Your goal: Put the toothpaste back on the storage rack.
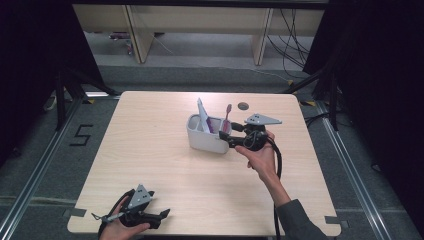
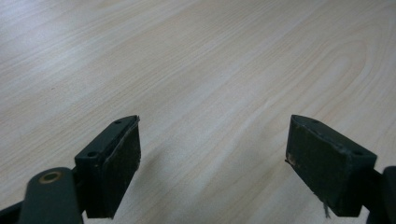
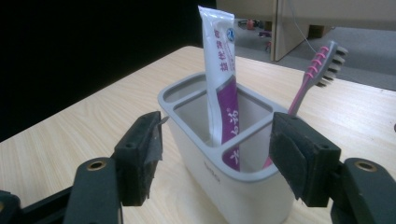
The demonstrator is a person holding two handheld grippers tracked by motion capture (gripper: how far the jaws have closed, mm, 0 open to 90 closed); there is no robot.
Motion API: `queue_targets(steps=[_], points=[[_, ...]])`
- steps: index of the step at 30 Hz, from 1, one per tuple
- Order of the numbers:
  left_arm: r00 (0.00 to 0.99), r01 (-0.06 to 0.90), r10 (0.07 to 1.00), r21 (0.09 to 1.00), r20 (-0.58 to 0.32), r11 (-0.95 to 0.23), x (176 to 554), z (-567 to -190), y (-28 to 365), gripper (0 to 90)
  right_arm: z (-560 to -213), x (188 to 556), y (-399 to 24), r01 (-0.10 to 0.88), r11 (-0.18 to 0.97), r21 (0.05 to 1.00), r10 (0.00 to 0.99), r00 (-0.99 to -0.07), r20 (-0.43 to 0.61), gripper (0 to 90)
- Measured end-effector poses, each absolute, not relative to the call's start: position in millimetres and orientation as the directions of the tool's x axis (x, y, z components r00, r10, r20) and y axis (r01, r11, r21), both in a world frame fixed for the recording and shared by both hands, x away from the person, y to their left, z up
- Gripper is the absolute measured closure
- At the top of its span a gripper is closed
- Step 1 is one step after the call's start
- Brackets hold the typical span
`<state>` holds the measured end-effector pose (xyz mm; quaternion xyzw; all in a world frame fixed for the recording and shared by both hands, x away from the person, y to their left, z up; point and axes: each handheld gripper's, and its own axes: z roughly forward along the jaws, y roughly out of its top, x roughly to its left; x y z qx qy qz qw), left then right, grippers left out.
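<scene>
White holder (image 1: 207, 136) sits mid-worktop (image 1: 150, 150), slightly toward the far edge and right of centre; bare wood all round it, widest on its left and near sides. A dark round grommet (image 1: 243, 106) lies beyond the holder near the far edge. Toothpaste tube (image 3: 219, 70) stands upright in the holder's larger compartment, white top, purple lower half, red and white Chinese print, not legible to me. Pink-handled toothbrush (image 3: 314, 74) leans in the smaller compartment, head up. Faint embossed mark on the holder's front wall, unreadable. Right tongs (image 3: 217, 149) sit just at the holder's right end, held level, hand under the body, jaws apart and straddling the toothbrush end, pads clear of the wall, nothing gripped. Left tongs (image 2: 212, 158) far from the holder at the near-left worktop edge, resting low, jaws wide apart, empty.
</scene>
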<state>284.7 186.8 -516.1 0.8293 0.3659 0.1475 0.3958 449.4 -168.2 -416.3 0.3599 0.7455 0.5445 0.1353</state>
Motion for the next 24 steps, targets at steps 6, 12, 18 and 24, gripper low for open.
queue_targets(steps=[6,12,18,24], points=[[0.690,0.489,0.722,0.764,-0.043,-0.421,284.9,-515.8,186.5,17.4,-418.1,439.6,-177.7,0.406,0.153,0.901,0.692,-0.695,0.196,33.0],[0.687,0.491,0.725,0.765,-0.046,-0.416,285.2,-515.8,186.2,17.4,-418.2,433.7,-186.9,0.395,0.162,0.904,0.687,-0.703,0.184,31.4],[0.687,0.491,0.725,0.766,-0.046,-0.416,285.5,-515.4,185.9,17.4,-421.3,426.2,-193.2,0.402,0.160,0.901,0.693,-0.696,0.188,30.2],[0.689,0.489,0.724,0.766,-0.045,-0.417,285.3,-515.3,186.5,17.4,-425.2,418.7,-195.6,0.410,0.170,0.896,0.690,-0.699,0.189,29.1]])
